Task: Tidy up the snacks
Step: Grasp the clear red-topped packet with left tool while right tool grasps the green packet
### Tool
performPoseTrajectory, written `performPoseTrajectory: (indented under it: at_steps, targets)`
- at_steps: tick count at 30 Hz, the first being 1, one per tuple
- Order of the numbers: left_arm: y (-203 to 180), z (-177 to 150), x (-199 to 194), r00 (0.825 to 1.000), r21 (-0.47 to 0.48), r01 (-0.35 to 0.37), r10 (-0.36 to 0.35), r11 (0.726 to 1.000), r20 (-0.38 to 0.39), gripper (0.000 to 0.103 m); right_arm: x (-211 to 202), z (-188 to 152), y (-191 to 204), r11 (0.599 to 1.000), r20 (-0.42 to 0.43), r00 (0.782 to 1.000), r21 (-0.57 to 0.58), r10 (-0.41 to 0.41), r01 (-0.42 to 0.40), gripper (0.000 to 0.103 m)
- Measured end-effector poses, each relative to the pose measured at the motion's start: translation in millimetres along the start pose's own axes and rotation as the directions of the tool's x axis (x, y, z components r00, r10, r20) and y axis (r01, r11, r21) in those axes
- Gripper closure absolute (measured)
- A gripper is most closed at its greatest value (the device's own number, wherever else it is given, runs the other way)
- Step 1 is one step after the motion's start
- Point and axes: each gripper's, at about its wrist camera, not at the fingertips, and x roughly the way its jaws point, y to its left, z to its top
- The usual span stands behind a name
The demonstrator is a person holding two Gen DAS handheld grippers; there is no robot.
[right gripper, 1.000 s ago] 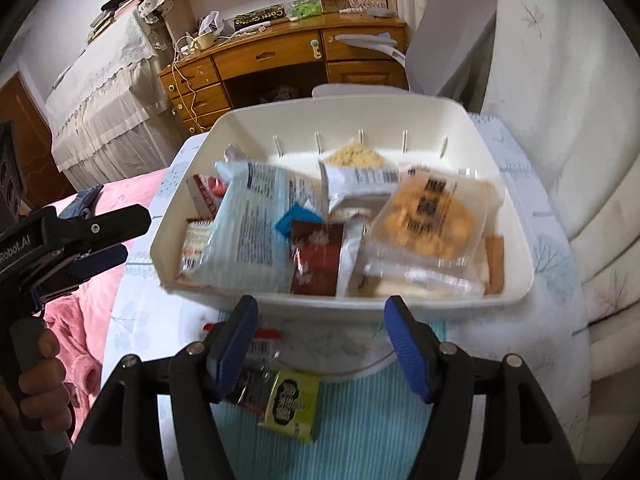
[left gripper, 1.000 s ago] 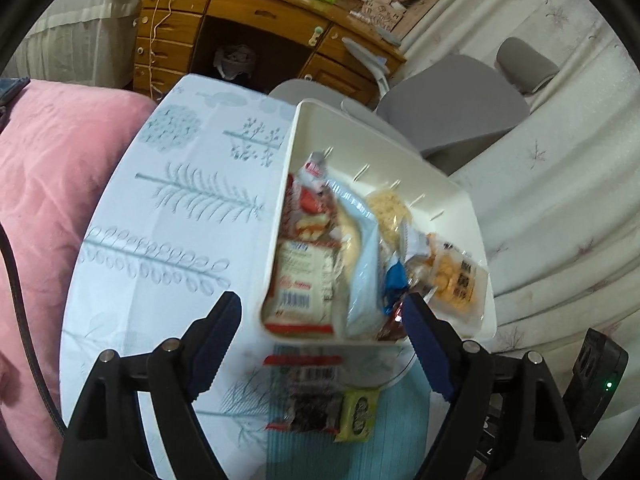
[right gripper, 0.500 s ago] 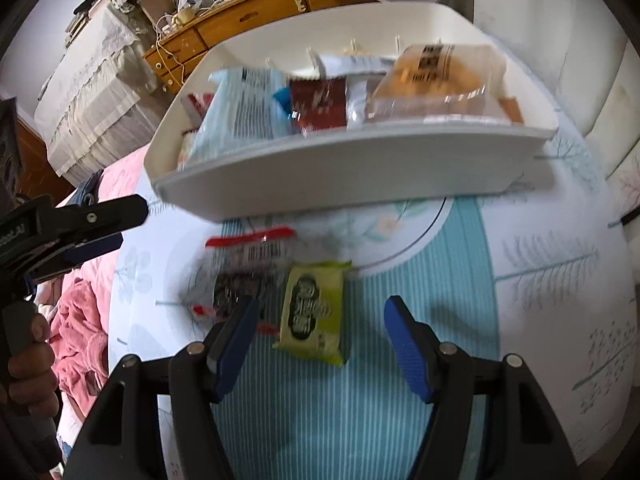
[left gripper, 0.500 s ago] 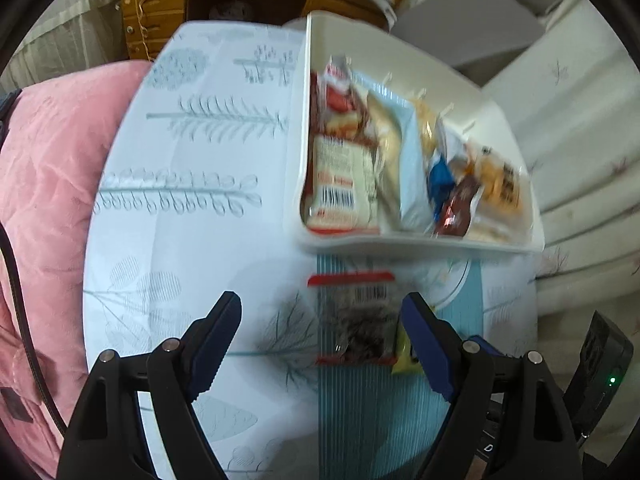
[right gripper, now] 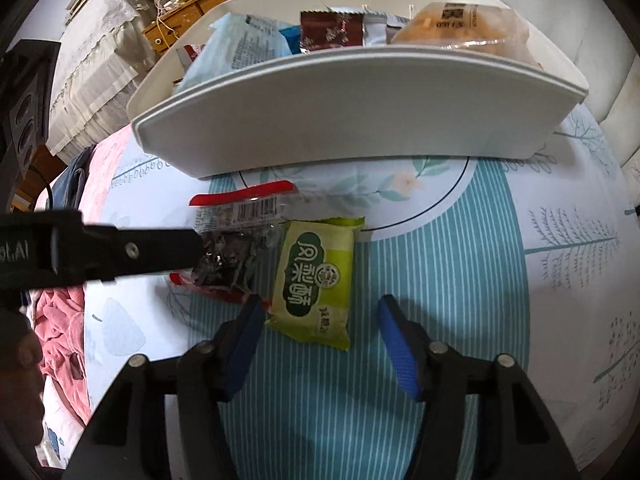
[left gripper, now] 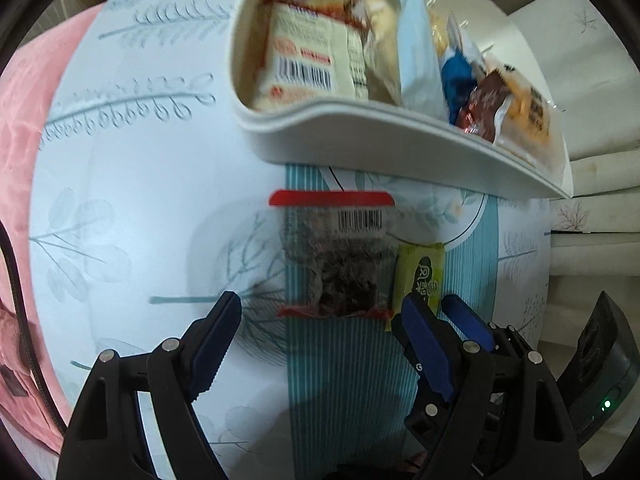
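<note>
A white bin [left gripper: 400,148] [right gripper: 360,120] full of snack packets stands at the back of the table. In front of it lie a clear packet of dark snack with red ends [left gripper: 340,256] [right gripper: 236,236] and a green packet [left gripper: 418,280] [right gripper: 316,280], side by side. My left gripper [left gripper: 320,320] is open, low over the table, its fingers either side of the dark packet's near end. My right gripper [right gripper: 320,320] is open, its fingers either side of the green packet's near end. The left gripper's finger [right gripper: 120,252] shows in the right wrist view beside the dark packet.
The table has a pale blue cloth with tree prints [left gripper: 140,200] [right gripper: 560,260]. A pink blanket [left gripper: 20,120] lies to the left. A wooden desk [right gripper: 192,12] stands behind the bin. Pale cushions [left gripper: 592,120] lie to the right.
Both grippers have come down and closer to the table, from over the bin to the two loose packets in front of it. Both stay open.
</note>
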Motion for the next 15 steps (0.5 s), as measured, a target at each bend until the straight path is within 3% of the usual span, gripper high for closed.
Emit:
performPoseTrajectory:
  at_steps: [8,12,15]
  targets:
    - [-14.4,5.2,20.7,0.998,-0.001,-0.049,0.049,0.999,-0.03,0.022,3.4,2.4,1.5,1.0,-0.005,1.0,-0.027,0.01,-0.01,0.049]
    - [-22.7,4.9,30.5,0.997,-0.005,-0.067,0.067,0.998,-0.048,0.029,3.0,3.3,0.3,0.999,-0.007,1.0,-0.035,0.0,-0.001,0.062]
    - [-28.8,3.9,32.5,0.996,0.0,-0.084,0.084,0.996,-0.035,0.035,2.0,3.9,-5.4,0.999,-0.018,1.0,-0.034,0.015,-0.015,0.063]
